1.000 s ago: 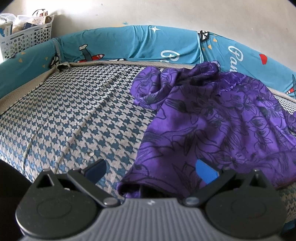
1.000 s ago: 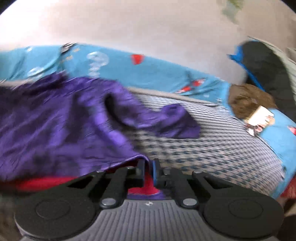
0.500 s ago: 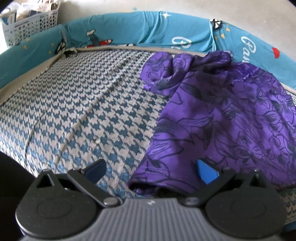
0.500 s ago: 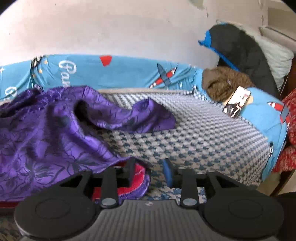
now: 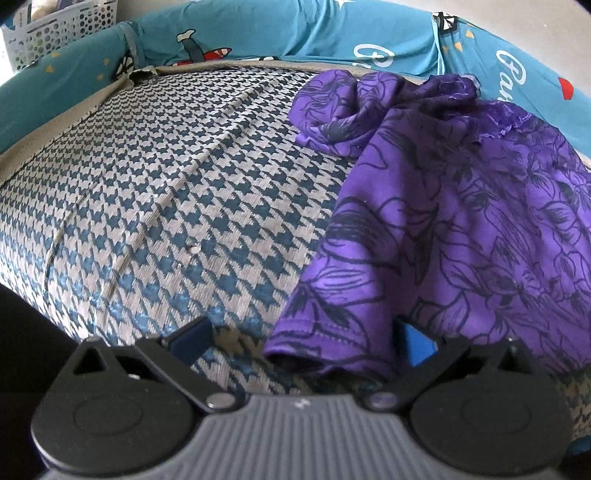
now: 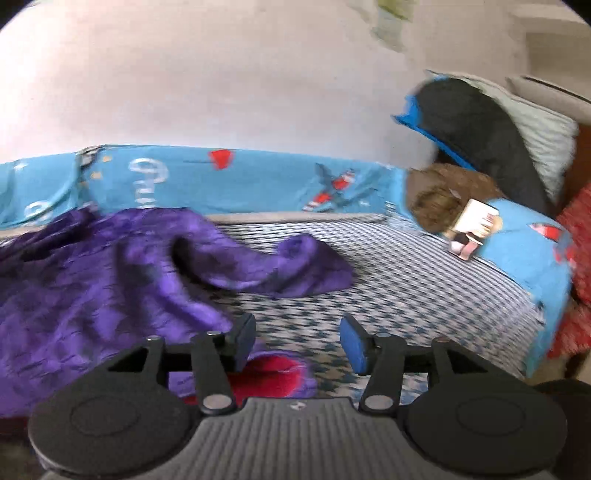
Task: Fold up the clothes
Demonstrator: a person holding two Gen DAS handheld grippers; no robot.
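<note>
Left gripper (image 5: 301, 338): jaws wide, nothing held, straddling the near hem of the purple dress (image 5: 461, 221), apparently positioned to take that corner. Right gripper (image 6: 297, 341): jaws opening, nothing between them, the dress edge just beside its left finger. The dress lies spread, sleeves bunched, on the checked mattress (image 5: 166, 184), unfolded; blue bumpers (image 5: 332, 33) enclose it.

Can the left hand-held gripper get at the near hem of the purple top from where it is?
Probably yes: the left hand-held gripper stands open with the purple top hem lying between its fingers, nothing covering it.
</note>
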